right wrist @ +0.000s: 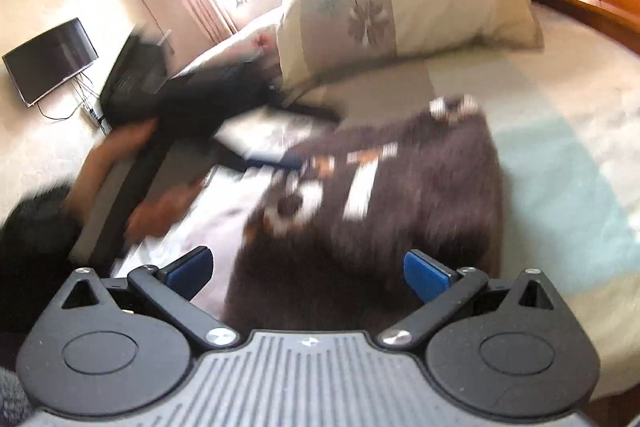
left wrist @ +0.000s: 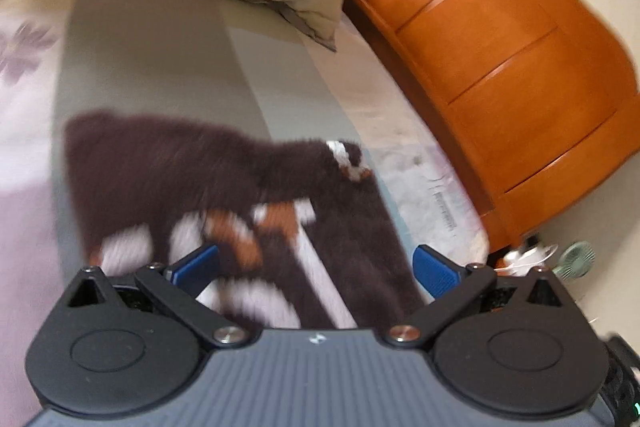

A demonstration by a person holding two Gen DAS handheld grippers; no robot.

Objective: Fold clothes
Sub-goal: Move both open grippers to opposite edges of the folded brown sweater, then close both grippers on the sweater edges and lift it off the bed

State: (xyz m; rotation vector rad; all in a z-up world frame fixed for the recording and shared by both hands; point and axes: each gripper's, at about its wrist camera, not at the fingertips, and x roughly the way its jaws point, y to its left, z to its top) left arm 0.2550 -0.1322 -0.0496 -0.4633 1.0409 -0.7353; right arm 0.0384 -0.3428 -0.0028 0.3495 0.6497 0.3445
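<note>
- The fuzzy brown sweater [left wrist: 168, 167] lies on the bed [left wrist: 132, 59], below the pillow, partly folded as far as the blur lets me judge, with white and orange lettering on its upper face and a small white tag at one edge.
- The left gripper [left wrist: 316, 267] hovers just over the sweater's near part with its jaws spread wide and nothing between them; its blue pads [left wrist: 198, 265] sit above the lettering.
- The right gripper [right wrist: 308, 273] hangs over the other near edge of the sweater, jaws likewise spread and empty.
- Risk: the thick pile may hide the true hem, so a pinch could take only the top layer and drag the fold open instead of carrying it over.
- Risk: both views are smeared, which suggests fast motion; closing in that state could miss the edge or catch the bedsheet along with the knit.
- Risk: uneven pickup by the two grippers would skew the fold and leave the lettering side crooked.
- Risk: in the right wrist view the person's hand [right wrist: 160, 211] on the other handle is near the sweater; crossing paths could bump it.
- Count: one sweater, two grippers, one pillow [right wrist: 404, 15], one wooden headboard [left wrist: 500, 67], one dark screen [right wrist: 50, 61] on the wall, one small fan [left wrist: 576, 261] on the floor.
</note>
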